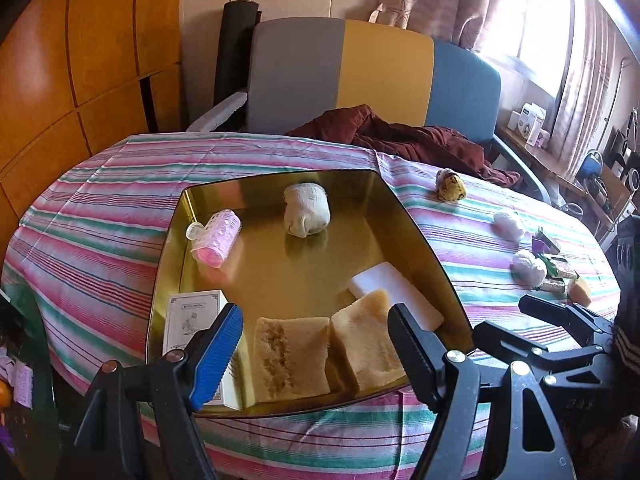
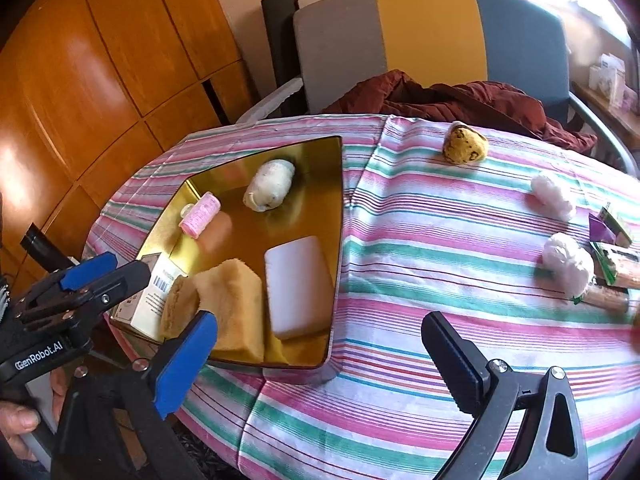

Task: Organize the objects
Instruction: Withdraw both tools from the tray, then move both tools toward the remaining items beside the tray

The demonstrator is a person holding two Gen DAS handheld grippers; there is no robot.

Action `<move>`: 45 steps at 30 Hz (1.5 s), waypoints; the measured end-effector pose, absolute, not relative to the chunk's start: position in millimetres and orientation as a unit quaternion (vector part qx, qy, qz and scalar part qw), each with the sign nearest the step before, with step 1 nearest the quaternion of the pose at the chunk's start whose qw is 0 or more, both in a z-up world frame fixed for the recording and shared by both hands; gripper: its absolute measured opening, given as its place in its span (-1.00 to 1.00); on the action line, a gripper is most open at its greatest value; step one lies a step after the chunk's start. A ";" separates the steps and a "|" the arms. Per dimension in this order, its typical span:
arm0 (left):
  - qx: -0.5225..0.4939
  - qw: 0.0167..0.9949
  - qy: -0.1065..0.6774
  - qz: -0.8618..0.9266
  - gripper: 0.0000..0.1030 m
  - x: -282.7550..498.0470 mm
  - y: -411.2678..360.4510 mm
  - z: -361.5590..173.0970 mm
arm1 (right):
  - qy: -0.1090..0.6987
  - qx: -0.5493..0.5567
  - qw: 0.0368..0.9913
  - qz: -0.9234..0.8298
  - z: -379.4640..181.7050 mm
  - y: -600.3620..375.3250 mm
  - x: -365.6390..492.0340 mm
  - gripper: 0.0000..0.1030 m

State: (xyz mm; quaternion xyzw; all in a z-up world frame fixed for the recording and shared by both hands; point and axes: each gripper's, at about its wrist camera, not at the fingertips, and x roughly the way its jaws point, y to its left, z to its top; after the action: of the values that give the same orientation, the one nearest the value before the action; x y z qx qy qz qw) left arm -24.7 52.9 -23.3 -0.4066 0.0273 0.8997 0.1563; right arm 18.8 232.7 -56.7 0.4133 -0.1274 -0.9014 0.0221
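A gold tray (image 1: 420,232) (image 2: 340,200) lies on the striped tablecloth. It holds a pink hair roller (image 1: 216,238) (image 2: 200,215), a rolled white cloth (image 1: 307,216) (image 2: 270,185), a white block (image 1: 396,292) (image 2: 298,284), two tan sponges (image 1: 292,360) (image 2: 236,304) and a white box (image 1: 192,320) (image 2: 156,292). My left gripper (image 1: 316,344) (image 2: 130,266) hovers open over the tray's near edge, holding nothing. To its right, my right gripper (image 2: 320,360) (image 1: 502,316) stands open over bare cloth, also with nothing in it.
A yellow spotted sponge (image 2: 466,146), two white fluffy balls (image 2: 554,196) (image 2: 568,264) and green and purple packets (image 2: 610,226) lie on the table's right side. Behind the table stands a grey, yellow and blue chair (image 1: 384,72) with a maroon cloth (image 1: 400,136). Wooden cabinets (image 1: 80,60) fill the left.
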 end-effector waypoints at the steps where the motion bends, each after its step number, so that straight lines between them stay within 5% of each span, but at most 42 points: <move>1: -0.408 0.158 0.028 0.899 0.48 -24.7 53.7 -23.8 | -0.129 0.414 0.019 -0.901 -57.2 234.6 19.2 0.99; 45: -0.424 0.264 0.048 0.865 0.45 -42.1 118.4 -11.4 | -0.209 0.462 -0.097 -0.856 -104.6 351.3 56.6 0.99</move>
State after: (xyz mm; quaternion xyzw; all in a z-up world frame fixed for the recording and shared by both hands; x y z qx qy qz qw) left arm -42.1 118.4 -11.4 -0.4239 0.0475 0.8652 0.2637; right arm 56.6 351.3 -104.6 0.4624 -0.2088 -0.8562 -0.0972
